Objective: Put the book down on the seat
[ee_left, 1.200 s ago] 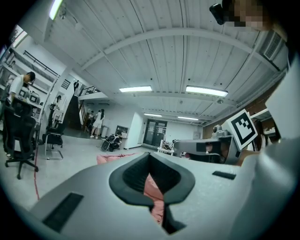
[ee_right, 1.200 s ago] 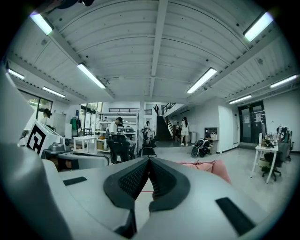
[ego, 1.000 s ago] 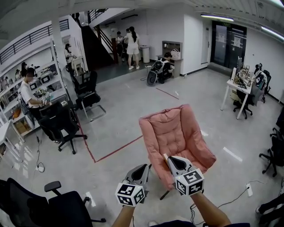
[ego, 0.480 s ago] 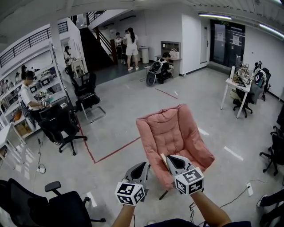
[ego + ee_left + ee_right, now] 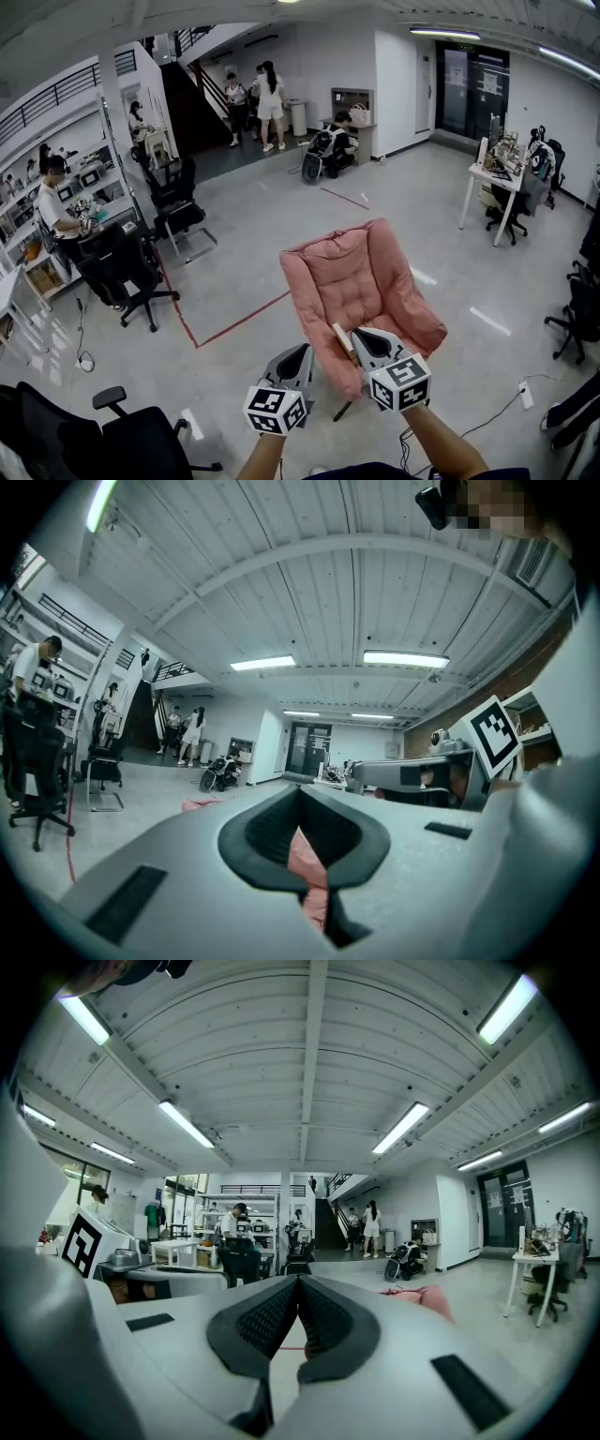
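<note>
A pink padded armchair (image 5: 361, 286) stands on the grey floor just ahead of both grippers in the head view. My right gripper (image 5: 357, 339) is shut on a thin book (image 5: 341, 339), whose tan edge sticks out toward the chair's front. In the right gripper view the book (image 5: 278, 1372) shows as a pale strip between the closed jaws of my right gripper (image 5: 298, 1281), with the chair (image 5: 427, 1299) beyond. My left gripper (image 5: 305, 352) hangs beside it to the left, shut and holding nothing. Pink chair fabric (image 5: 305, 855) shows past the met tips of my left gripper (image 5: 300, 791).
Black office chairs stand at the left (image 5: 127, 267) and near bottom left (image 5: 103, 436). A red tape line (image 5: 234, 323) runs across the floor left of the armchair. A white desk (image 5: 487, 183) and further chairs are at the right. People (image 5: 267, 94) stand far back.
Both grippers, with the book still held, have drifted slightly closer to the pink armchair. The jaws have not changed.
</note>
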